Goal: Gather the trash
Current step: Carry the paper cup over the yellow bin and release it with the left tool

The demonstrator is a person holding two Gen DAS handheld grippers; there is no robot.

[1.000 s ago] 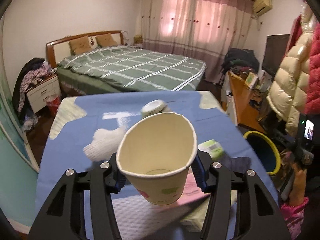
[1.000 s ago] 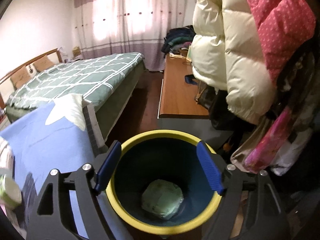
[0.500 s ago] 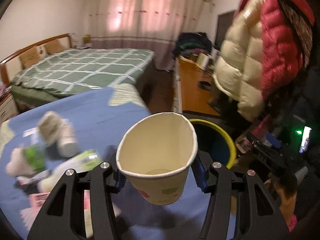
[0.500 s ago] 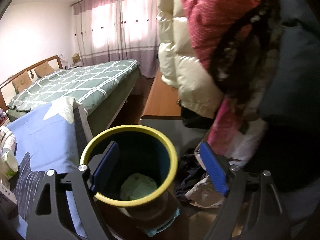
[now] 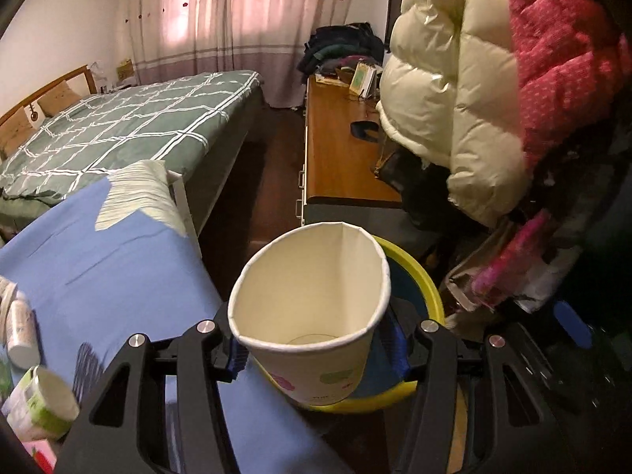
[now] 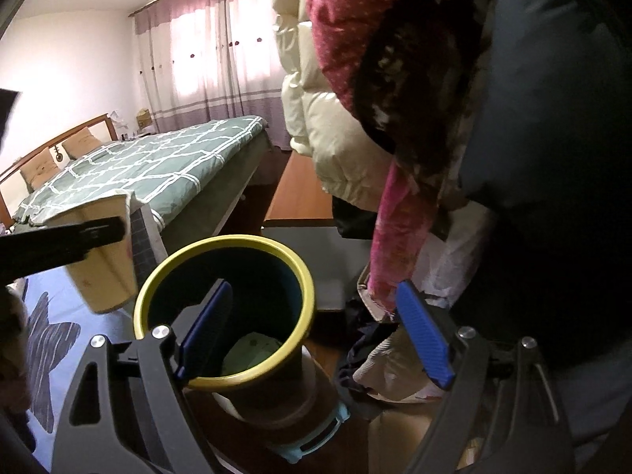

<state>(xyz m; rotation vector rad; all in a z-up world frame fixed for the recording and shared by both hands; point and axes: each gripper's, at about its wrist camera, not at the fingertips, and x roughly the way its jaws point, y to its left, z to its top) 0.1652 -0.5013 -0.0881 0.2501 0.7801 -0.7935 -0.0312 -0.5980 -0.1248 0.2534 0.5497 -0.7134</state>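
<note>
A: Where is the cup [image 5: 312,316]?

B: Clamped in the left tongs [image 5: 316,349], squeezed a little oval, mouth toward the camera, empty as far as I can see. It hangs at the bin's [image 6: 225,312] near rim, partly over the opening in the left view. From the right view the cup [image 6: 104,252] sits just left of the bin and above its rim, so I judge it is at the edge, not yet squarely over the mouth.

A: And the right tongs [image 6: 316,331]?

B: Spread wide with nothing between them, hovering just above the bin, one pad over the opening and the other out past the right rim.

A: Anything already in the bin?

B: One pale green crumpled item [image 6: 252,355] lies at the bottom. So I would say at least one piece is collected, and the cup is next, not yet let go.

A: What is left?

B: On the desk [image 5: 118,260], left of the bin, there is a small green-and-white tub [image 5: 39,403] and a white bottle [image 5: 19,328] at the picture's edge, plus a pink scrap lower down that I cannot identify. Those look like remaining trash, so the task seems somewhere in the middle.

A: Any risk near the bin?

B: Jackets [image 5: 474,98] hang close on its right side; the cup should drop clear of them.
</note>
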